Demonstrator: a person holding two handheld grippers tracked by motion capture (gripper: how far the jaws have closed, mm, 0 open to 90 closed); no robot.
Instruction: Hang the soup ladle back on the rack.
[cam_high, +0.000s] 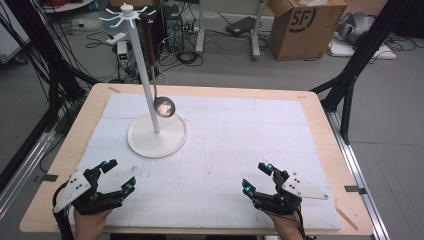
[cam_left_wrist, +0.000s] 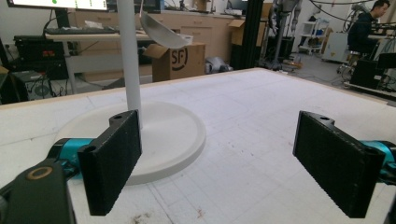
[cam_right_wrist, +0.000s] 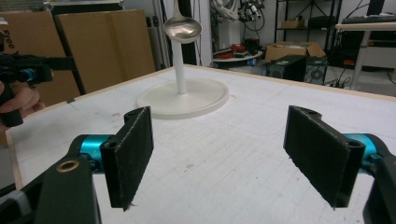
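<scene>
A white stand (cam_high: 157, 135) with a round base and a tall pole rises at the table's back left; a metal ladle (cam_high: 163, 106) hangs from its top rack, bowl just above the base. The stand's base (cam_left_wrist: 168, 140) and the ladle's bowl (cam_left_wrist: 163, 32) lie ahead of the left jaws. My left gripper (cam_high: 117, 174) rests low near the front left edge, open and empty (cam_left_wrist: 217, 170). My right gripper (cam_high: 257, 177) sits near the front right edge, open with nothing between its pads (cam_right_wrist: 219, 156). From there the stand (cam_right_wrist: 182, 95) and ladle (cam_right_wrist: 183, 29) are farther off.
A white gridded mat (cam_high: 225, 150) covers the wooden table (cam_high: 320, 115). Behind the table are a cardboard box (cam_high: 300, 25), cables and black frame legs (cam_high: 360, 60). The other hand and its gripper (cam_right_wrist: 21, 79) appear at the left of the right gripper view.
</scene>
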